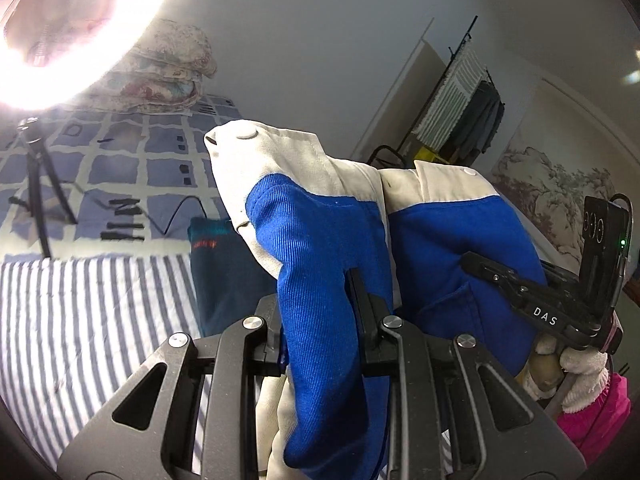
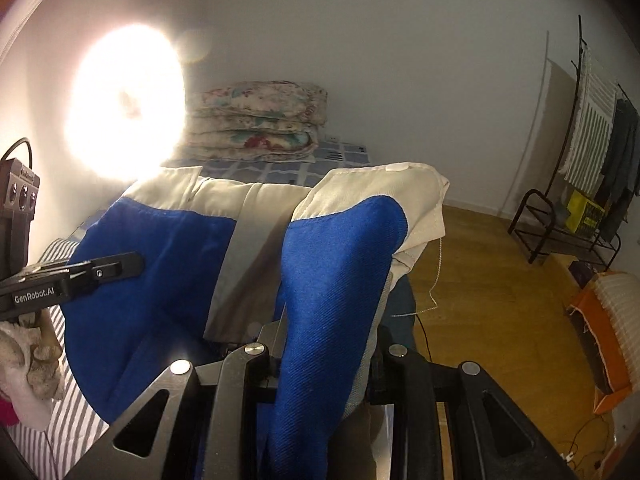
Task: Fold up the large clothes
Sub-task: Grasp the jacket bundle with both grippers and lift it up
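Note:
A blue and cream garment (image 1: 320,240) with white snap buttons is held up over the bed by both grippers. My left gripper (image 1: 320,300) is shut on one bunched fold of it, and the fabric hides the left finger. To its right, the right gripper (image 1: 500,276) clamps a second fold. In the right wrist view my right gripper (image 2: 328,332) is shut on a blue fold of the garment (image 2: 344,260), and the left gripper (image 2: 116,266) pinches the other fold at the left. A gloved hand (image 2: 24,360) holds that left gripper.
Below lies a bed with a striped sheet (image 1: 80,320) and a blue check cover (image 1: 120,160). On it are a dark teal folded garment (image 1: 216,264), a small tripod (image 1: 38,184) and a folded floral quilt (image 2: 260,120). A clothes rack (image 2: 592,152) and an orange box (image 2: 600,320) stand on the wooden floor (image 2: 480,280).

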